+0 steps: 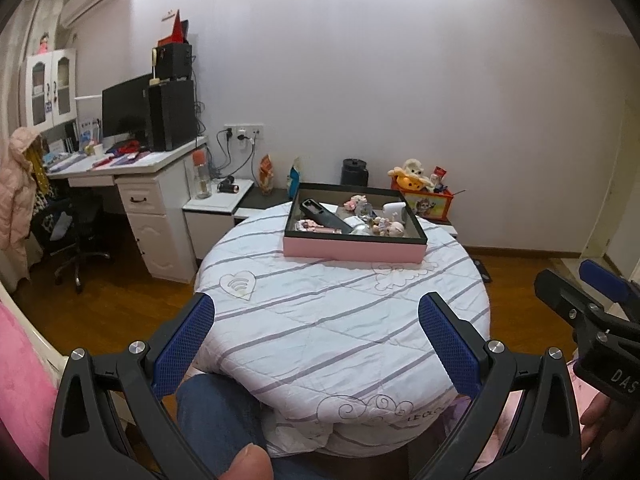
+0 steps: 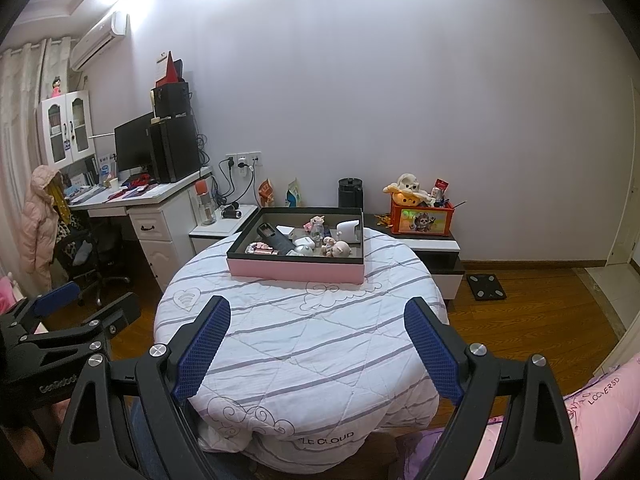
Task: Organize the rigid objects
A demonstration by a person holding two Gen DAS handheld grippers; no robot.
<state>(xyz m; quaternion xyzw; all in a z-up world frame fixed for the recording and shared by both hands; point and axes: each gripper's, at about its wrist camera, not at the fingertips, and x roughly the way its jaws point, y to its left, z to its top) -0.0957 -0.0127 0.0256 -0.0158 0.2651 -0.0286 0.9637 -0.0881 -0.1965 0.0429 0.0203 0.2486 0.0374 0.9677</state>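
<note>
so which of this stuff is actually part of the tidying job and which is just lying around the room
Job:
- pink box on the round table
- black remote
- pig figurine
- white gadget

Lying about:
- orange toy box
- black kettle
- monitor
- scale

A quilted cloth cover [image 2: 304, 344], matt white with grey stripes and stitched outlines, drapes the round desk. The pink box [image 2: 296, 270] on it looks like smooth matt card with a dark rim. Both grippers, left [image 1: 316, 344] and right [image 2: 318, 346], are matt black plastic with shiny metal screws and rough, dimpled blue pads [image 2: 204, 352]. The floor [image 2: 532, 312] is glossy wood.
</note>
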